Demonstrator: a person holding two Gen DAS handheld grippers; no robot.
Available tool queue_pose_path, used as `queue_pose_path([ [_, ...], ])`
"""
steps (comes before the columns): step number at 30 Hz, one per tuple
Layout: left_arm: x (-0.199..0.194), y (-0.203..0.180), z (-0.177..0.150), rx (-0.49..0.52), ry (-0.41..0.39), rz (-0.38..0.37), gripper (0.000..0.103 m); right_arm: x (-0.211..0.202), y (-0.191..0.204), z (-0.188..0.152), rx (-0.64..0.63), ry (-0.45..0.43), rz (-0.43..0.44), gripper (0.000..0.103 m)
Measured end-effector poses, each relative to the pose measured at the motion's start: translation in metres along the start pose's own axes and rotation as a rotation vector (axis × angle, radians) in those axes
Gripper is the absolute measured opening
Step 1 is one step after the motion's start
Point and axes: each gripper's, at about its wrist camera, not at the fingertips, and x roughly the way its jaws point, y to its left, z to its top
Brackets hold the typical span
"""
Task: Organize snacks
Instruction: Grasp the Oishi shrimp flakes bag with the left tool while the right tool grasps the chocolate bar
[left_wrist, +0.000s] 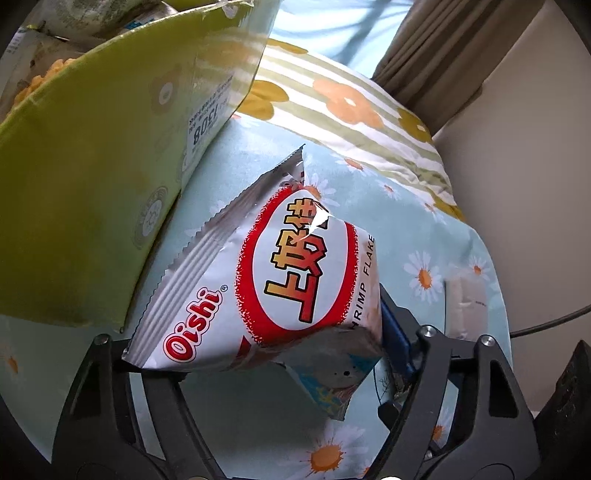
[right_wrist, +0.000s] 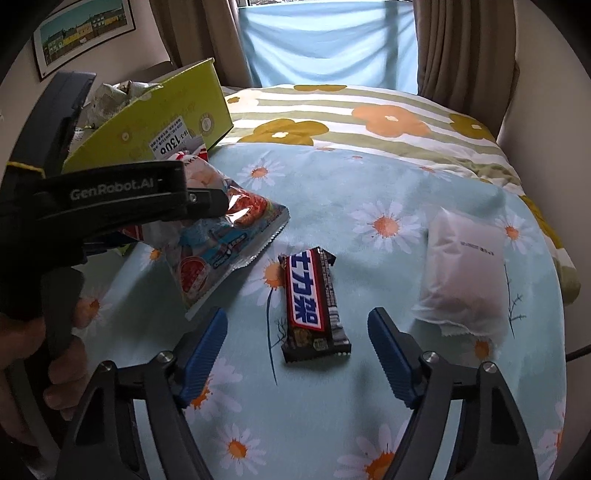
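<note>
A white and red Oishi shrimp flakes bag (left_wrist: 280, 266) fills the left wrist view, and my left gripper (left_wrist: 258, 343) is shut on its lower part, creasing the foil. From the right wrist view the same bag (right_wrist: 221, 243) hangs tilted just above the bed, beside the green box (right_wrist: 166, 114). A dark chocolate bar (right_wrist: 314, 302) with a blue and red label lies flat on the daisy bedspread (right_wrist: 369, 177). My right gripper (right_wrist: 299, 354) stands open, its blue pads (right_wrist: 207, 350) on either side of the bar's near end without touching it.
The open green cardboard box (left_wrist: 92, 166) holds several snack packs. A pale translucent packet (right_wrist: 465, 280) lies to the right of the bar. A striped flowered quilt (right_wrist: 369, 110) lies behind, with curtains and a wall beyond. A hand (right_wrist: 62, 369) grips the left tool's handle.
</note>
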Motion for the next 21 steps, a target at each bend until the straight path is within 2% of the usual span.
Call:
queue_pose_path([
  [5,-0.002,0.0,0.001,0.021,-0.004,0.007,0.066,0.009,-0.001,0.004,-0.012,0.015,-0.016,0.059],
  [10,-0.006,-0.009,-0.001,0.075,-0.01,0.021,0.066,0.015,0.001,0.004,-0.04,0.023,-0.028,0.055],
  [17,-0.012,-0.014,0.0,0.096,-0.03,0.027,0.066,0.021,0.0,0.004,-0.052,0.041,-0.042,0.03],
  [21,-0.016,-0.018,-0.002,0.112,-0.032,0.027,0.066,0.016,0.0,0.004,-0.05,0.031,-0.046,0.029],
])
